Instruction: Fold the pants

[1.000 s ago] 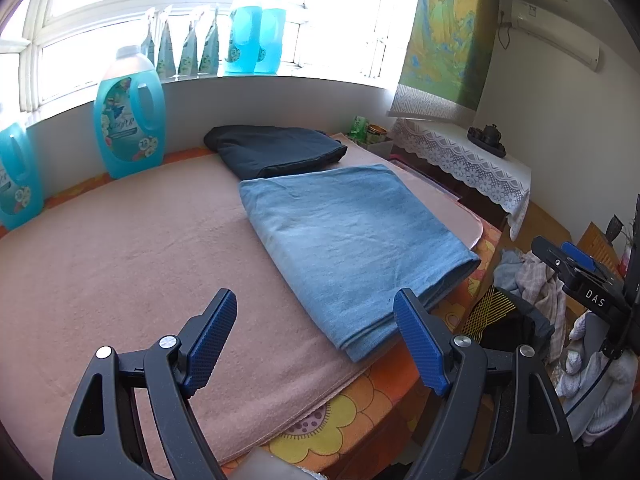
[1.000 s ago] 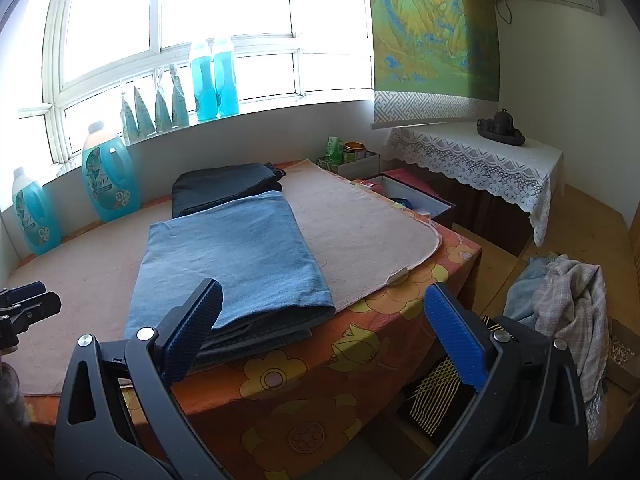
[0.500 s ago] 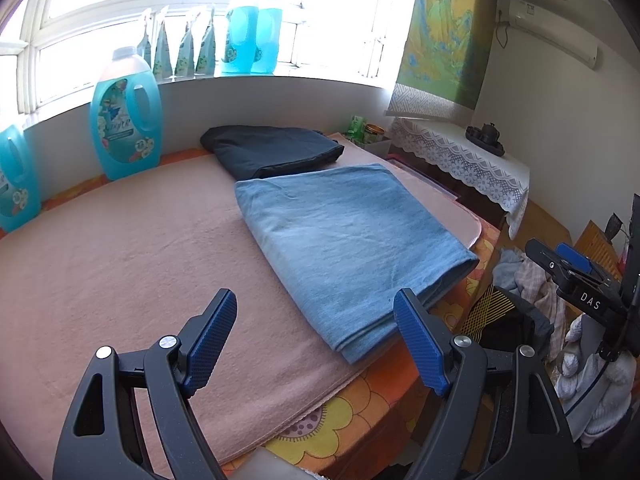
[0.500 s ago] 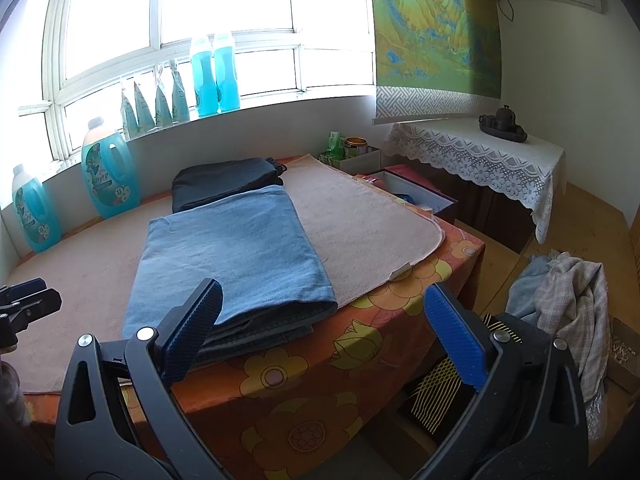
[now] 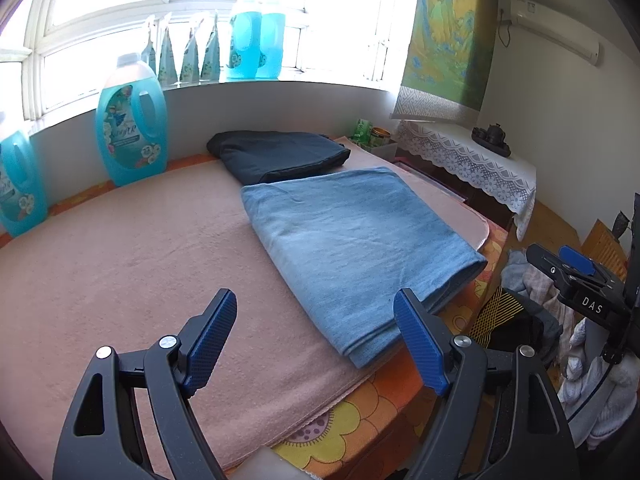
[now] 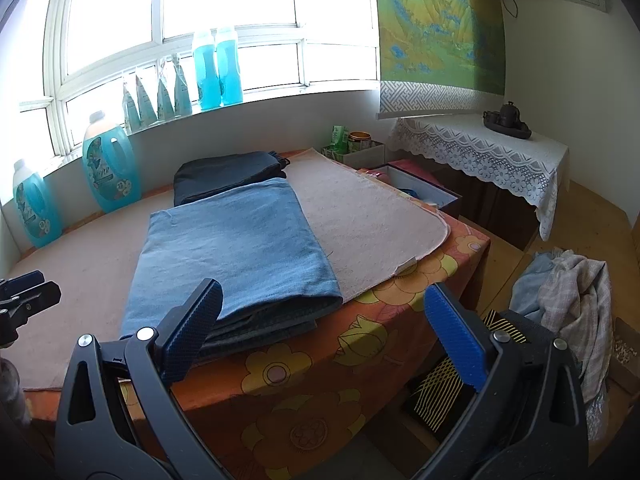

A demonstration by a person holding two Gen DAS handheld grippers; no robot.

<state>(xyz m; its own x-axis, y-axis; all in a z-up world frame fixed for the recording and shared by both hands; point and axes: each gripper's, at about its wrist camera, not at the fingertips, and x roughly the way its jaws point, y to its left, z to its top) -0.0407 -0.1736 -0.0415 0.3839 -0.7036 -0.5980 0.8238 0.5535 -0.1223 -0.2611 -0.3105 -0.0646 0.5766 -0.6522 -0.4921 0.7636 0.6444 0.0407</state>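
Note:
Folded light-blue jeans point(image 5: 352, 248) lie flat on the pink blanket point(image 5: 140, 264) near the table's right front corner; the right wrist view shows the same jeans point(image 6: 236, 248) with darker layers showing at their near edge. Behind them lies a folded dark pair of pants point(image 5: 280, 154) point(image 6: 228, 172). My left gripper point(image 5: 314, 300) hovers open in front of the jeans' near left corner, with nothing between its blue pads. My right gripper point(image 6: 323, 290) hangs open off the table's front edge, apart from the cloth. Each gripper shows at the edge of the other's view: right gripper point(image 5: 576, 276), left gripper point(image 6: 24, 292).
Blue detergent bottles point(image 5: 130, 120) stand along the back wall and windowsill. A lace-covered side table point(image 6: 480, 148) and an open box point(image 6: 416, 192) sit to the right. A heap of clothes point(image 6: 572, 292) and a dark basket point(image 6: 452, 384) lie on the floor beside the floral tablecloth point(image 6: 320, 380).
The right wrist view has shifted very slightly. The jeans and dark pants lie as before, and both grippers stay open at the same width.

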